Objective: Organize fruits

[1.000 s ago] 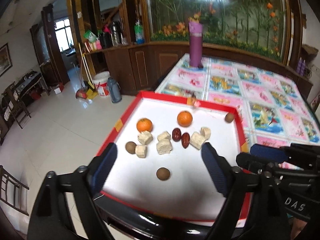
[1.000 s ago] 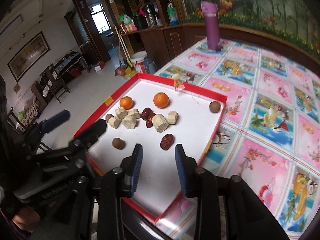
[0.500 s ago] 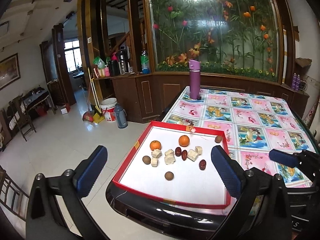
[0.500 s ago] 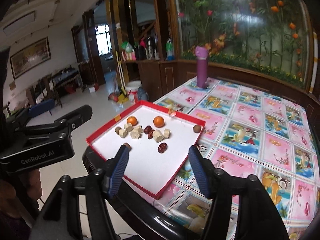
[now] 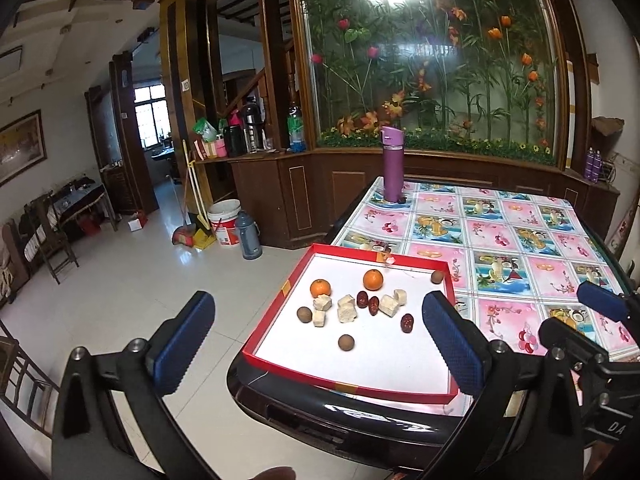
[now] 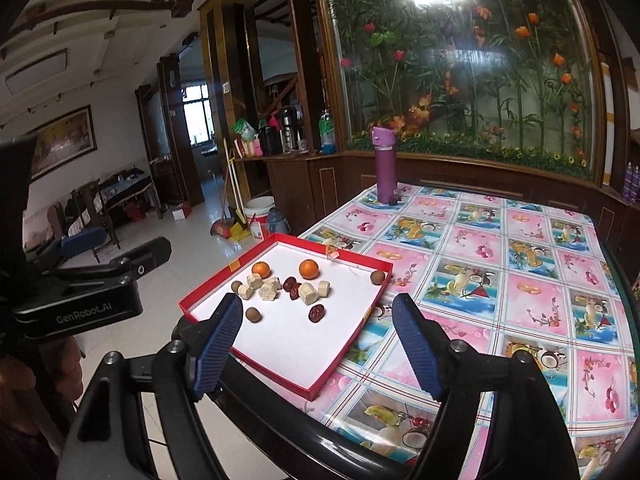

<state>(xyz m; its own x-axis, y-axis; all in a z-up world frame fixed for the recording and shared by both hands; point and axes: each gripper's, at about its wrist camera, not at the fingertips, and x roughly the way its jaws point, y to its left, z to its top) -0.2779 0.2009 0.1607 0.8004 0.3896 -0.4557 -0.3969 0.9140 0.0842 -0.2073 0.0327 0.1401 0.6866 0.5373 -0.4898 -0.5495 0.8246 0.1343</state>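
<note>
A red-rimmed white tray sits on the near left corner of the table. Inside lie two oranges, three dark red dates, brown longans and several pale beige chunks. My left gripper hovers wide open, back from the tray's near edge, nothing between its fingers. My right gripper hangs over the table's near edge, jaws still opening, nothing between them.
A purple bottle stands at the table's far left edge on the fruit-print cloth. A wooden cabinet and a flower mural lie behind. On the tiled floor to the left stand a white bucket, a grey flask and a broom.
Both grippers have pulled back and up from the tray, so it looks smaller and farther. The right gripper's jaws have widened, leaving a date lying on the tray. The left opened slightly more.
</note>
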